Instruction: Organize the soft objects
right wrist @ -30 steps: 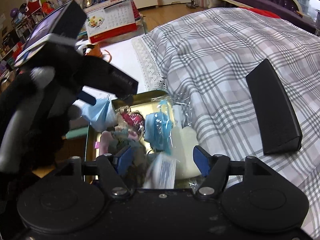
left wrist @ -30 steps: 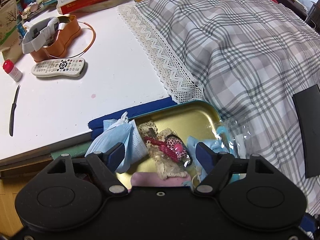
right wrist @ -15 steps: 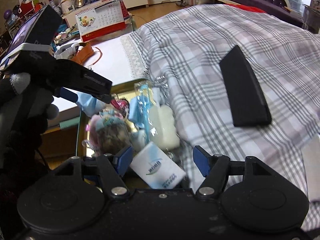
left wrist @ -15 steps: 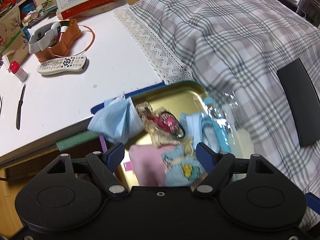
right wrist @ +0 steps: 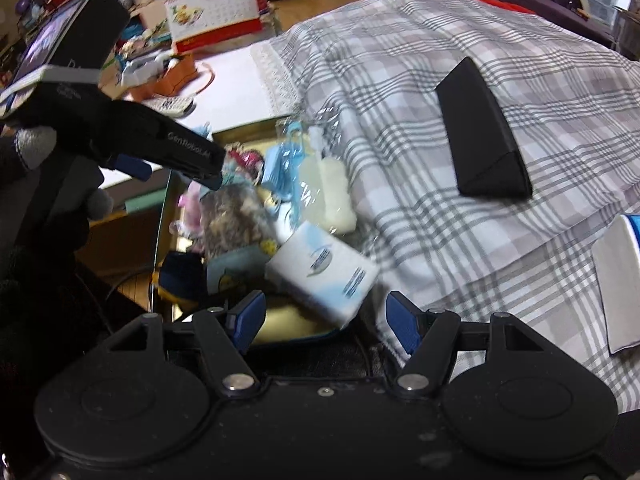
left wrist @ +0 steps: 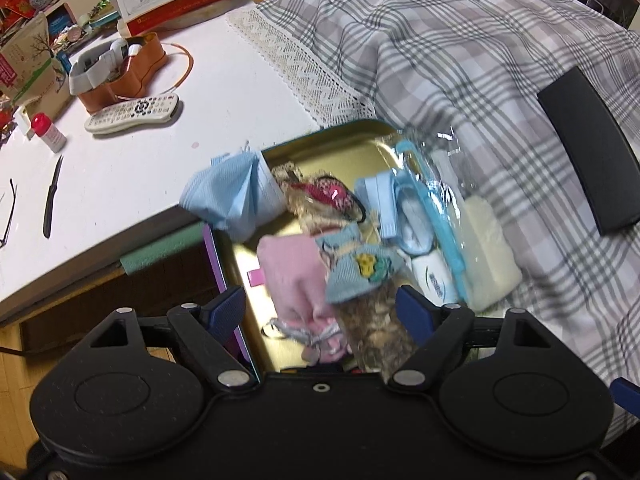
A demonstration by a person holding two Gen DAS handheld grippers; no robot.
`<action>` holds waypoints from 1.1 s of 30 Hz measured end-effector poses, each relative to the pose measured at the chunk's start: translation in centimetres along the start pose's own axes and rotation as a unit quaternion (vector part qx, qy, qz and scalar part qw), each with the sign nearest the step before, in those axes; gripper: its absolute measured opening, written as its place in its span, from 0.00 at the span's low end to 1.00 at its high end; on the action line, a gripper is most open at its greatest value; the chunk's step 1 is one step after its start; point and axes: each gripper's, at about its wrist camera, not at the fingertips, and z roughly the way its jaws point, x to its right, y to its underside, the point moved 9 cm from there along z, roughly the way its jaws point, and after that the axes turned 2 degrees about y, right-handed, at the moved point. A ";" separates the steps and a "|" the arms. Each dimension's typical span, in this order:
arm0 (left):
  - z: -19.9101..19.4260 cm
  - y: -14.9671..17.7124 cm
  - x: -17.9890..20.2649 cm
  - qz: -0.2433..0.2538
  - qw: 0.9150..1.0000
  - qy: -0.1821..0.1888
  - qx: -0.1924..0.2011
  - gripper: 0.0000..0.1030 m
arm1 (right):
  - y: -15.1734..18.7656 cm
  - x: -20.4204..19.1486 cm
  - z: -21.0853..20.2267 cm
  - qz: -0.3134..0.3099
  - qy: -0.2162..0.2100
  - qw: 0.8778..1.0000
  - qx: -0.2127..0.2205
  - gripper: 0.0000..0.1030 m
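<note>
A gold tin tray [left wrist: 332,132] lies half on the plaid cloth and holds several soft things: a blue face mask [left wrist: 234,200] over its left rim, a pink pouch [left wrist: 298,284], a light-blue knitted piece [left wrist: 360,272], a tissue pack [left wrist: 434,280] and a cream pad in a clear bag [left wrist: 488,248]. My left gripper [left wrist: 320,308] hangs over the tray's near end, jaws opening; the pouch lies below the gap, untouched. My right gripper [right wrist: 326,318] stands open just short of the tissue pack [right wrist: 324,272]. The left gripper [right wrist: 176,172] shows above the tray [right wrist: 248,130].
A black case [right wrist: 484,132] lies on the plaid cloth [right wrist: 440,220], and a white and blue item [right wrist: 618,280] sits at the right edge. The white table [left wrist: 160,168] holds a remote [left wrist: 132,114], an orange tin [left wrist: 124,76], a red-capped bottle [left wrist: 48,132] and a knife [left wrist: 52,200].
Both grippers have drawn back along the tray, so more of its near end and contents shows. The left jaws stand a little wider apart. Nothing was picked up.
</note>
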 end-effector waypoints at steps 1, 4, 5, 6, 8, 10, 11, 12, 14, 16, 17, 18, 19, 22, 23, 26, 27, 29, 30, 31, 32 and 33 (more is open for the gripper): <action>0.0 0.3 0.1 0.000 1.000 0.000 -0.001 0.75 | 0.2 -0.2 0.1 -0.003 -0.002 1.000 -0.002 0.64; -0.1 1.1 0.2 0.003 1.000 0.001 -0.003 0.75 | 0.7 -0.4 0.2 -0.006 -0.005 1.000 -0.009 0.64; -0.2 1.3 0.2 0.003 1.000 0.000 -0.002 0.76 | 0.9 -0.4 0.3 -0.007 -0.003 1.000 -0.010 0.64; -0.2 1.5 0.2 0.004 1.000 -0.001 -0.001 0.76 | 0.9 -0.4 0.3 -0.006 -0.001 1.000 -0.011 0.64; -0.4 1.9 0.1 0.004 1.000 -0.003 0.001 0.76 | 1.1 -0.3 0.2 -0.005 0.000 1.000 -0.011 0.64; -0.6 2.3 0.0 0.001 1.000 -0.002 0.002 0.76 | 1.2 -0.3 -0.1 -0.003 0.001 1.000 -0.010 0.64; -0.8 2.6 0.0 0.000 1.000 -0.002 0.003 0.76 | 1.3 -0.2 -0.2 -0.002 0.002 1.000 -0.009 0.64; -0.9 2.8 0.0 -0.001 1.000 -0.002 0.004 0.76 | 1.3 -0.2 -0.3 -0.001 0.003 1.000 -0.008 0.64; -1.2 3.2 0.0 -0.002 1.000 -0.005 0.007 0.76 | 1.4 -0.2 -0.5 0.000 0.004 1.000 -0.007 0.64; -1.5 3.8 0.0 -0.005 1.000 -0.005 0.009 0.76 | 1.7 -0.2 -0.7 0.002 0.008 1.000 -0.005 0.64; -1.6 4.0 0.0 -0.007 1.000 -0.006 0.009 0.76 | 1.8 -0.2 -0.8 0.003 0.010 1.000 -0.004 0.64; -1.8 4.3 0.0 -0.009 1.000 -0.006 0.011 0.76 | 1.8 -0.1 -0.9 0.004 0.013 1.000 -0.003 0.64; -2.0 4.5 0.0 -0.010 1.000 -0.008 0.013 0.76 | 2.0 -0.1 -1.0 0.005 0.015 1.000 -0.002 0.64; -2.7 5.3 0.1 -0.011 1.000 -0.016 0.021 0.76 | 2.3 0.1 -1.4 0.006 0.023 1.000 0.003 0.64; -2.9 5.6 0.1 -0.013 1.000 -0.018 0.022 0.76 | 2.5 0.2 -1.6 0.007 0.026 1.000 0.005 0.64; -3.4 6.5 0.2 -0.019 0.999 -0.014 0.022 0.76 | 2.9 0.5 -2.1 0.012 0.034 0.999 0.010 0.64; -3.6 6.7 0.2 -0.020 0.999 -0.014 0.023 0.76 | 3.0 0.7 -2.3 0.016 0.038 0.999 0.012 0.64; -4.0 7.4 0.4 -0.022 0.999 -0.013 0.023 0.76 | 3.2 1.0 -2.7 0.020 0.048 0.999 0.014 0.64; -4.3 7.7 0.5 -0.023 0.999 -0.013 0.024 0.76 | 3.3 1.2 -2.9 0.022 0.054 0.998 0.016 0.64; -4.5 8.0 0.5 -0.024 0.999 -0.012 0.024 0.76 | 3.5 1.4 -3.1 0.024 0.059 0.998 0.018 0.64; -4.8 8.3 0.7 -0.024 0.999 -0.012 0.025 0.76 | 3.6 1.6 -3.3 0.027 0.062 0.998 0.020 0.64; -5.0 8.6 0.8 -0.024 0.999 -0.011 0.026 0.76 | 3.7 1.8 -3.5 0.031 0.064 0.997 0.020 0.64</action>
